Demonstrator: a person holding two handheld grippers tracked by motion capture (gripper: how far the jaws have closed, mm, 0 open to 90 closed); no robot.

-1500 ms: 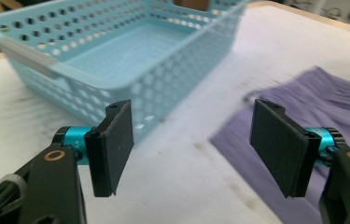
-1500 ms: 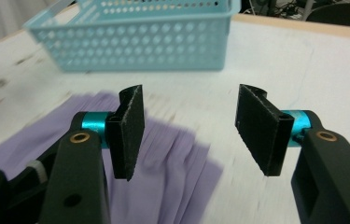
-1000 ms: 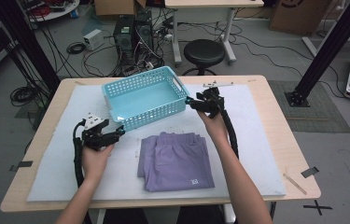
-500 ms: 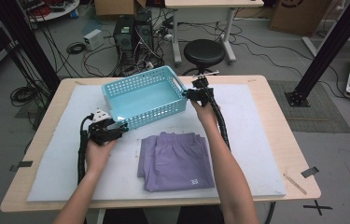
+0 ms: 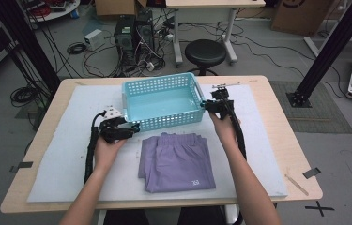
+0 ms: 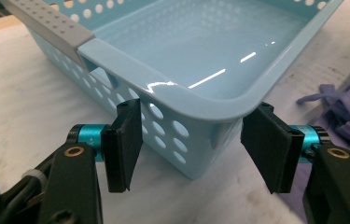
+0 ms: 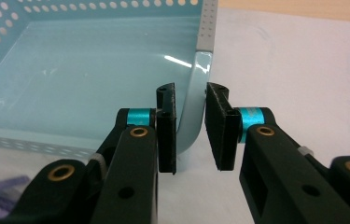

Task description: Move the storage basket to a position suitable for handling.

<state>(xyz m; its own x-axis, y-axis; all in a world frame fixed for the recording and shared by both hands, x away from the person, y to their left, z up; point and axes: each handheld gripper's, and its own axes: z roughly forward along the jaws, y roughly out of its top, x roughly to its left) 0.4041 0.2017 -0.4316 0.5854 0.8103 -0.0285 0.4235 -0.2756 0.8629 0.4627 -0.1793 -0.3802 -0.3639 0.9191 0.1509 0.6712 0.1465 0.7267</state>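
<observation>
Grippers, two-jaw, hand-held, pair.

Right gripper [image 5: 210, 107]: jaws had just been closing and stood clamped on the rim of the basket [image 5: 164, 121] at its far right corner. In the right gripper view the right gripper [image 7: 190, 130] had a black pad on either face of the curved rim, just below the grey handle strip [image 7: 206, 23].

Left gripper [image 5: 129, 127]: jaws had just been closing and stood wide, astride the basket's near left corner. In the left gripper view the left gripper [image 6: 191, 140] had both pads close against the perforated wall under the rim [image 6: 177, 100]. Whether they pressed could not be told.

Item: basket, pale blue moulded plastic, perforated walls, solid glossy floor, empty. It stood flat on the white mat [image 5: 61, 164] at the middle of the table, towards its far side, with a folded purple garment [image 5: 177, 161] just in front of it.

Handling, by estimate: light, since it was empty. Stiff enough to lift, though thin walls would likely flex if pinched at one corner alone. The glossy plastic looked slippery. The rolled rim gave the pads an edge to catch under. Opposite corners, or the grey textured handle strip [image 6: 46, 23], seemed the soundest holds. Not fragile.

Markings: none readable on the basket. The garment carried a small white mark [image 5: 194, 182] near its front hem, too small to read.
</observation>
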